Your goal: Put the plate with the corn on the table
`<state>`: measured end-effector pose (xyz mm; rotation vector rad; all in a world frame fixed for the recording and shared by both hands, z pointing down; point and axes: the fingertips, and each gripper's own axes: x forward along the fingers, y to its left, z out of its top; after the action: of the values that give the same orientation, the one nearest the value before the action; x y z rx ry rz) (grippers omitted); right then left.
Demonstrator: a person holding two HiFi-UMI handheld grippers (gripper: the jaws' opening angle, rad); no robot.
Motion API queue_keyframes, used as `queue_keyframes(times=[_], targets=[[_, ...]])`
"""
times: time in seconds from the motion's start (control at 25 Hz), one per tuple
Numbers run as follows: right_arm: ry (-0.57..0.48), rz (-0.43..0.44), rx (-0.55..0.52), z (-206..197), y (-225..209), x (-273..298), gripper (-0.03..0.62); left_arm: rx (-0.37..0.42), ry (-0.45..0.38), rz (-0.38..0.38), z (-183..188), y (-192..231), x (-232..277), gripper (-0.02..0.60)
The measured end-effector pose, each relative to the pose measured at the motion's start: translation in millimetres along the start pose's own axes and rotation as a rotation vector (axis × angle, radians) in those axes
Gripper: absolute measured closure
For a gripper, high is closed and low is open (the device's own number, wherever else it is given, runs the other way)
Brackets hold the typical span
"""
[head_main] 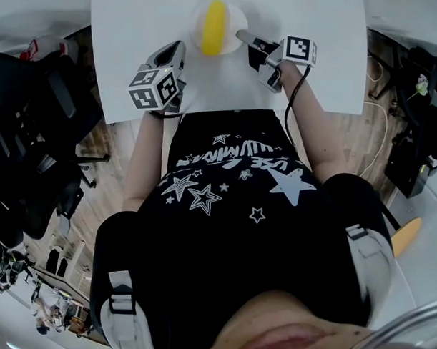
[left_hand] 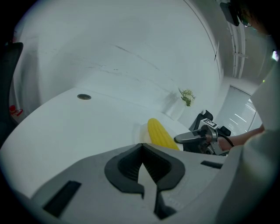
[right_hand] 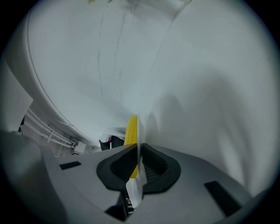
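White plate (head_main: 234, 21): sits at the far centre of the table (head_main: 322, 73). I cannot tell whether it already rests on the top or hangs just above it.
Contents: one yellow corn cob (head_main: 214, 26) lies near-to-far across the middle, with nothing else on the plate.
Right gripper (head_main: 244, 37): pinches the plate's right rim, the thin edge clamped between its pads.
Left gripper (head_main: 177, 51): just beside the plate's left rim, jaws pressed together with nothing between them.
Done: the plate is over the table and level, with the corn in place.
Left: probably to settle the plate flat, then let go of the rim and draw clear.
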<state>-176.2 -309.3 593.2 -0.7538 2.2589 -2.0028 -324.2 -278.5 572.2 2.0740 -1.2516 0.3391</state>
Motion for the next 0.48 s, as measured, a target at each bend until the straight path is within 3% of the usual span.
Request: queue_keyframes(times=[0.48], targets=[[-0.038,-0.048,0.05,0.7,-10.2,-5.5,0.571,0.002,0.005,0.002,-5.2,5.5,-0.5,0.574]])
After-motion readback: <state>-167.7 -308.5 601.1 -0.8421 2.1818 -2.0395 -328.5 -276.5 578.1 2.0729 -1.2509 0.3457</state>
